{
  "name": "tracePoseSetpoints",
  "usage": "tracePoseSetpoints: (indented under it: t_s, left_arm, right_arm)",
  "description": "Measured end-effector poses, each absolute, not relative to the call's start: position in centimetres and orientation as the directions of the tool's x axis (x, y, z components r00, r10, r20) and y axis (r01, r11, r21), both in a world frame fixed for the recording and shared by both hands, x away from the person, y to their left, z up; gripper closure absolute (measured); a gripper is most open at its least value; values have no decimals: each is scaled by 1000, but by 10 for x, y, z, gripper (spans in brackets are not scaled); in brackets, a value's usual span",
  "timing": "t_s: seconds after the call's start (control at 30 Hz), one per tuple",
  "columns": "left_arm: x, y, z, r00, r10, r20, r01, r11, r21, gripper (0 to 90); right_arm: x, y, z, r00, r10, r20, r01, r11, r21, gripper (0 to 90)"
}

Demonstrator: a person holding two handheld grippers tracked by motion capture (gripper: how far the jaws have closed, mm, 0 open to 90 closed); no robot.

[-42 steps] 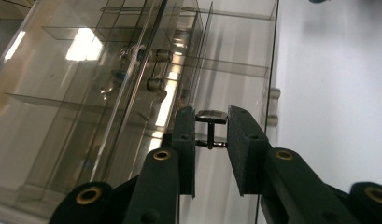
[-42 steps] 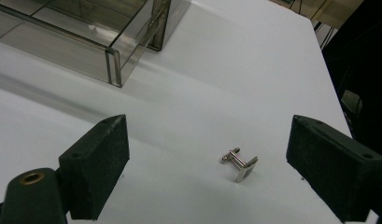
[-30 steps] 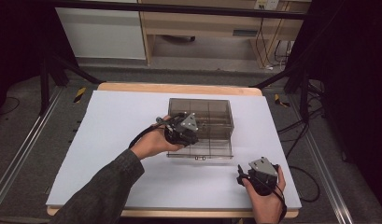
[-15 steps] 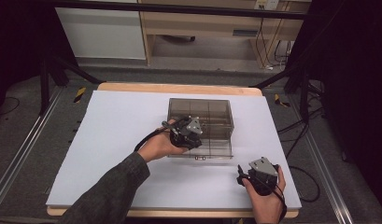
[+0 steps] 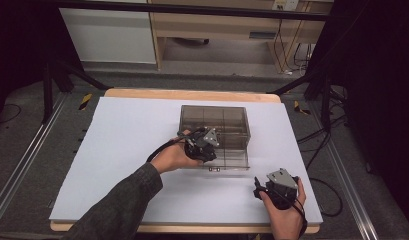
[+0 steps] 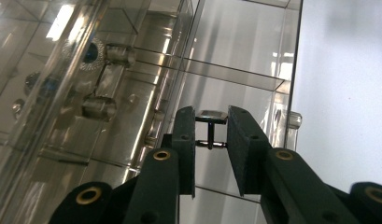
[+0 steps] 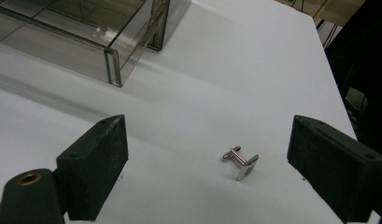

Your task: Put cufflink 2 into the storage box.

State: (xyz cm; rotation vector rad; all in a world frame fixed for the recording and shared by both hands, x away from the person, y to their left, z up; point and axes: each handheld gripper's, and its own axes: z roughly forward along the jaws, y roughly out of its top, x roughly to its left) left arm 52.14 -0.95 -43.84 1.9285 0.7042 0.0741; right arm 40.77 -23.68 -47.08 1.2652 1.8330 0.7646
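Cufflink (image 7: pixel 241 163) number two lies on the white table (image 5: pixel 122 150) between the wide-spread jaws of the right gripper (image 7: pixel 207 158), likely awaiting pickup. Farther off, the left gripper (image 6: pixel 211 140) pinches another cufflink (image 6: pixel 212 123) by its post, over a compartment of the clear organizer box (image 5: pixel 227 125), seemingly to drop it inside.

left gripper (image 5: pixel 204 145): near the tabletop's middle, jaws closed narrow, forearm stretched forward
right gripper (image 5: pixel 278 187): by the front right corner, jaws spread wide
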Motion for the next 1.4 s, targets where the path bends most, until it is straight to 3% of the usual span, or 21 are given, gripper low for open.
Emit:
tracePoseSetpoints:
  t_s: [0.47, 0.73, 0.87, 1.03, 1.4]
  left_arm:
    - [520, 0, -426, 844, 484, -232, 407, -295, 865, 683]
    - [510, 22, -405, 853, 489, -183, 348, -271, 897, 609]
    - [502, 37, -396, 849, 504, -159, 326, -262, 908, 557]
    - [491, 58, -391, 838, 534, -112, 291, -263, 920, 475]
    - [467, 102, -406, 782, 608, -138, 312, -191, 931, 199]
  right_arm:
    - [407, -237, -470, -212, 945, -251, 481, 324, 814, 122]
    - [406, -248, -456, -207, 961, -184, 500, 265, 825, 198]
    - [408, -257, -445, -254, 955, -155, 526, 271, 806, 238]
    - [417, -271, -427, -347, 922, -172, 567, 352, 744, 353]
    - [454, -284, -423, -523, 835, -172, 672, 528, 519, 492]
